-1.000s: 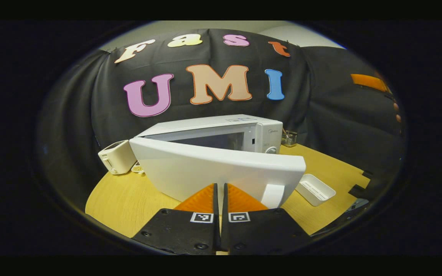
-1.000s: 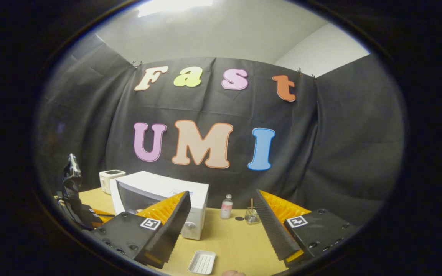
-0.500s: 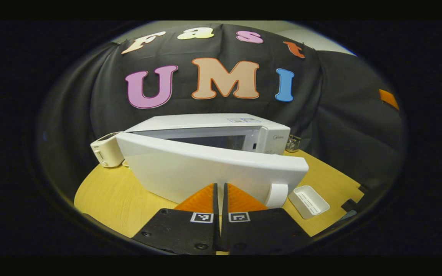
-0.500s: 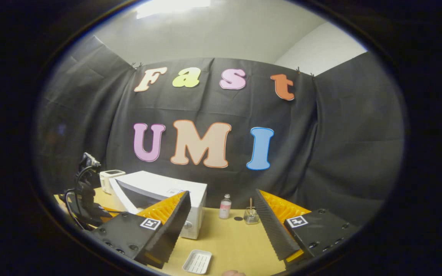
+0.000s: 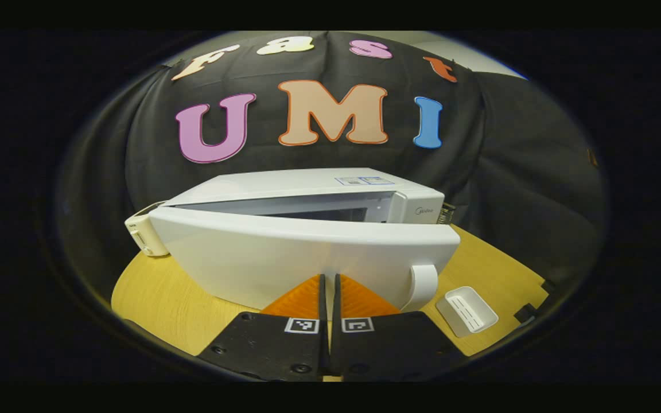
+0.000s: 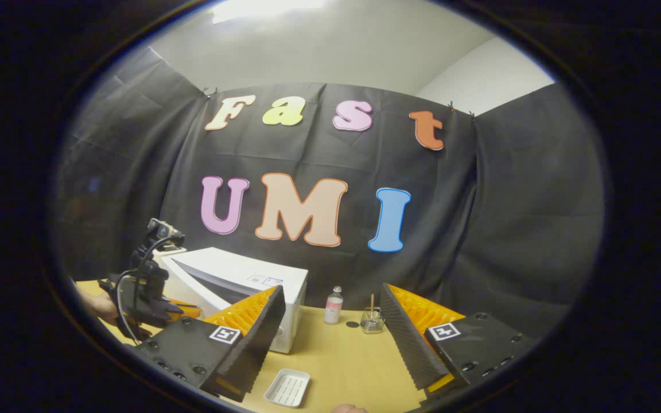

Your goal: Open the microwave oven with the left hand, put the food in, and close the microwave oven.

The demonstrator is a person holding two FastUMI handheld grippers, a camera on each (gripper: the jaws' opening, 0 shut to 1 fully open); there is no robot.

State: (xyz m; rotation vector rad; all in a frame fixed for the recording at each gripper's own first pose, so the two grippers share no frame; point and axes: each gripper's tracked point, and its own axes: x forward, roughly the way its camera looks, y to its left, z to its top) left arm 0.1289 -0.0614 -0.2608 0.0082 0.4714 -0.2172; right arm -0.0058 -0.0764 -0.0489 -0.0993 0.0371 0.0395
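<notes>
The white microwave (image 5: 307,183) stands on the wooden table with its door (image 5: 273,252) ajar, leaving a narrow gap at the handle (image 5: 422,284) side. My left gripper (image 5: 329,281) is shut, its tips against the outer face of the door left of the handle. In the right gripper view the microwave (image 6: 238,272) sits at the lower left, with the left gripper (image 6: 178,310) and a hand (image 6: 95,307) in front of its door. My right gripper (image 6: 331,289) hangs open above the table with nothing between its fingers. The oven's inside is hidden.
A white toaster (image 5: 144,238) stands left of the microwave. An empty white tray (image 5: 471,310) lies on the table (image 5: 152,292) right of the door, also the tray (image 6: 287,387) near my right gripper. A small bottle (image 6: 333,307) and glass jar (image 6: 372,321) stand at the back.
The door has swung closer to the microwave body and the gap has narrowed, with my shut left gripper following against it. The right gripper has barely moved.
</notes>
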